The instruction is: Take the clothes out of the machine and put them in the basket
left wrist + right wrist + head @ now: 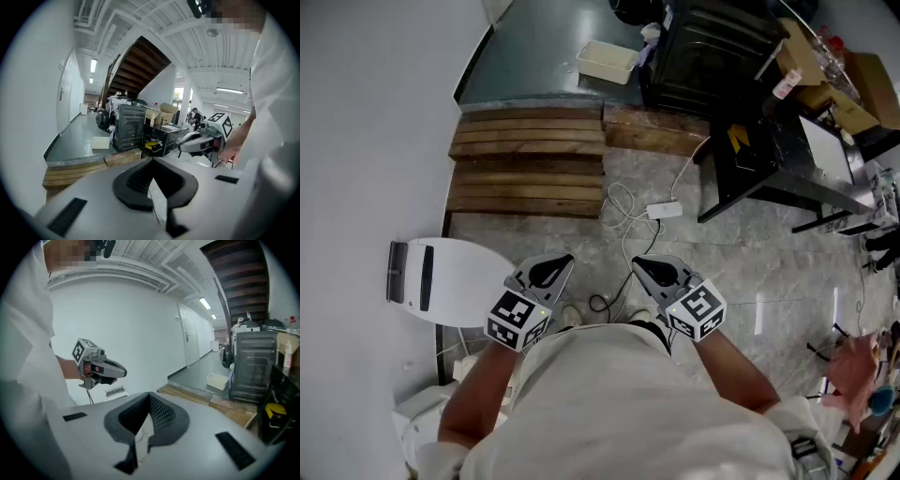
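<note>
Left tongs (pixel 565 262) and right tongs (pixel 639 267) closed; white tub (pixel 607 62) seemingly beside dark machine (pixel 708 52).

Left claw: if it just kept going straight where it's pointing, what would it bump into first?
Probably the stone floor, since the left claw tilts downward, landing near the looped white cable just short of the wooden steps. Depth is unclear, so the steps' corner is possible.

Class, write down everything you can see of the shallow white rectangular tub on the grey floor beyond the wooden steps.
The shallow white rectangular tub looks like plastic, open-topped with a thin rim, and appears empty. It sits flat, slightly skewed, on the dark grey floor beyond the brown wooden plank steps, beside the dark boxy machine.
</note>
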Demonstrator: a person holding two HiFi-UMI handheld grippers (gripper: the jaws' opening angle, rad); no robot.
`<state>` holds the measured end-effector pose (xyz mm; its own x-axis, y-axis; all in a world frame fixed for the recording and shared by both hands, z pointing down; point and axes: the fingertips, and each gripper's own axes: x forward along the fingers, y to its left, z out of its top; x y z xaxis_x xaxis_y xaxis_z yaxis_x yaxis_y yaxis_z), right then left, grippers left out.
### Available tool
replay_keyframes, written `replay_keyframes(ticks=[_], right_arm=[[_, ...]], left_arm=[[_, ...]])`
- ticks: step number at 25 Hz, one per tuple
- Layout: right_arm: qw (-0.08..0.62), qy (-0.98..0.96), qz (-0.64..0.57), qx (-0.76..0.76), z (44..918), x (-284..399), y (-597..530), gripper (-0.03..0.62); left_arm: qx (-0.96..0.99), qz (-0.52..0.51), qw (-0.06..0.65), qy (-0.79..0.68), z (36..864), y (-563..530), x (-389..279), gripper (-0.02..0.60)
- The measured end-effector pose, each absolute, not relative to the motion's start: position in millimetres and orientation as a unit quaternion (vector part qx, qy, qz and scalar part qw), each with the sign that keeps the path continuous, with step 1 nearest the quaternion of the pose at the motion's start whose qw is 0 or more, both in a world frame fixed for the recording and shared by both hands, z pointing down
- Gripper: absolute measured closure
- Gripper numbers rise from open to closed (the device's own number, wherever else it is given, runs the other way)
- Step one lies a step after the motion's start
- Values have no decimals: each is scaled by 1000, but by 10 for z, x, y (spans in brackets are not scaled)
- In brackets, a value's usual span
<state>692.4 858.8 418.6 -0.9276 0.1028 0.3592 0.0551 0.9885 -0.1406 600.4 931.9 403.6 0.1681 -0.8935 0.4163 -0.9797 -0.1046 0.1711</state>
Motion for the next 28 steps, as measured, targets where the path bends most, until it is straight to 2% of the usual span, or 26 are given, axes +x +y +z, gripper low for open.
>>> replay_keyframes(ticks=[13, 23, 26, 28], right_arm=[[202, -976, 75, -37, 4227, 6317, 9088, 591], [216, -972, 80, -37, 4343, 6084, 9185, 591], [227, -969, 76, -54, 4480, 6075, 9228, 591], [233, -967, 79, -64, 4566, 6030, 9195, 591]], left_arm=[[721, 100, 207, -653, 4149, 10048, 5394, 583], [727, 83, 212, -648, 4291, 9991, 5152, 579], [723, 75, 207, -654, 4334, 9842, 5063, 419], [720, 78, 205, -658, 4371, 9702, 4981, 420]])
